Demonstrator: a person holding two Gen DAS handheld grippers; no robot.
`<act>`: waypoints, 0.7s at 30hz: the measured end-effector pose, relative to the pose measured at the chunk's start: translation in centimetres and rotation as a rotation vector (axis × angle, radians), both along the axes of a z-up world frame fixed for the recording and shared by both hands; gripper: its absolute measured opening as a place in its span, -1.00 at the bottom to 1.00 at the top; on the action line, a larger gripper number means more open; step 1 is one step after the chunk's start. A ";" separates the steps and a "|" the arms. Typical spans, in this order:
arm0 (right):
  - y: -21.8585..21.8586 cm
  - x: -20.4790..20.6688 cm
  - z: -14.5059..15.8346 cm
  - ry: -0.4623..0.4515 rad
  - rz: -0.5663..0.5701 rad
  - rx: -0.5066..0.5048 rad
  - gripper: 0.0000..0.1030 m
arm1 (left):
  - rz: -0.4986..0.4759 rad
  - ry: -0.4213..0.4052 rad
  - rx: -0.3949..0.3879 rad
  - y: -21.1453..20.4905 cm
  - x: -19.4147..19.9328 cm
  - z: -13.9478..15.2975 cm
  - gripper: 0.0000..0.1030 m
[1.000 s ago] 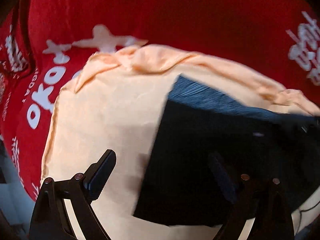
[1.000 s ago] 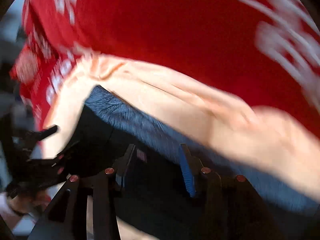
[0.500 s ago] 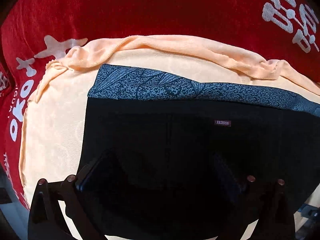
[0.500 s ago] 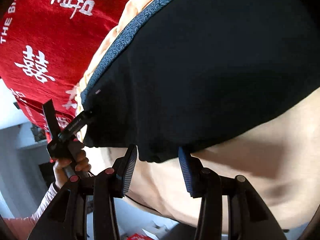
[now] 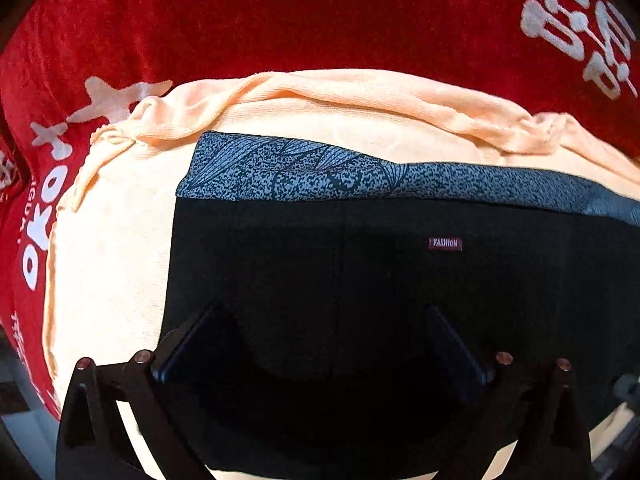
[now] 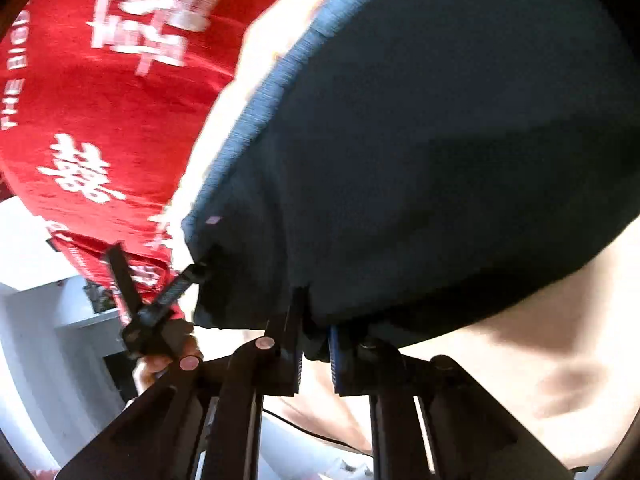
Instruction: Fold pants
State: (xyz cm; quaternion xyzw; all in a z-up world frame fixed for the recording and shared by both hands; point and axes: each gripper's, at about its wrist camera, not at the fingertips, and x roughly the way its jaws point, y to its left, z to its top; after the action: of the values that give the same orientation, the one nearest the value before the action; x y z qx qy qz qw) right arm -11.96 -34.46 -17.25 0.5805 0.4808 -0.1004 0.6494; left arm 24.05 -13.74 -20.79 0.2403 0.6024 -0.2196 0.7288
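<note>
The black pants [image 5: 360, 280] lie spread on a peach towel [image 5: 112, 240], which in turn covers a red printed blanket [image 5: 320, 16]; their patterned grey-blue waistband [image 5: 320, 178] runs along the far side of the garment as the left wrist camera looks at it, with a small "FASHION" label [image 5: 445, 243] just below the band. The left gripper [image 5: 320, 344] hangs over the dark cloth with its fingers spread wide and nothing between them. In the right wrist view the right gripper [image 6: 314, 344] has its fingers drawn close together on the near edge of the pants, apparently pinching the hem, though motion blur makes the bite hard to confirm. Seen from there, the left gripper [image 6: 188, 280] touches the same near edge farther along toward the waistband corner. The garment's long axis seems to run sideways across the towel, parallel to the waistband, away to the left gripper's right. The fold will likely turn on lifting this near edge toward the waistband, and the right gripper, already on the cloth, is the better placed.
</note>
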 end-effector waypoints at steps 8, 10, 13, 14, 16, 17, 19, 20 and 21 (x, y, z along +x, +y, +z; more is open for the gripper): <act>0.6 -3.3 -2.3 0.066 -0.023 0.040 -0.86 | -0.023 -0.029 -0.007 1.0 -0.7 -0.1 1.00; -0.1 -4.1 -1.1 0.096 0.013 0.020 -0.76 | -0.037 -0.031 0.021 0.6 -1.4 0.4 1.00; -4.0 -6.8 0.7 0.114 -0.072 -0.048 -0.32 | -0.070 -0.018 -0.018 -0.8 -3.5 1.7 1.00; -5.3 -7.5 0.8 0.117 -0.110 -0.055 -0.28 | -0.082 -0.010 -0.040 -1.5 -4.4 2.2 1.00; -7.8 -8.5 0.5 0.127 -0.189 -0.052 -0.28 | -0.109 0.009 -0.086 -3.6 -6.6 2.6 1.00; -8.5 -8.8 0.3 0.125 -0.211 -0.050 -0.28 | -0.125 0.029 -0.109 -4.9 -7.7 2.4 1.00; -9.6 -9.0 0.1 0.114 -0.238 -0.036 -0.36 | -0.155 0.058 -0.127 -7.3 -9.7 1.7 1.00; -9.8 -8.9 0.1 0.116 -0.239 -0.040 -0.58 | -0.172 0.074 -0.132 -8.5 -10.8 1.2 1.00; -9.6 -8.8 0.3 0.120 -0.232 -0.049 -0.60 | -0.185 0.089 -0.137 -9.3 -11.7 0.8 1.00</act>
State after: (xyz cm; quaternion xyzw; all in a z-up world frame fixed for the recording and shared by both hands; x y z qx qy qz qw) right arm -20.76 -44.06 -16.92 0.6093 0.4456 -0.2210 0.6175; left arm 12.36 -23.03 -19.98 0.2345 0.5931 -0.3367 0.6927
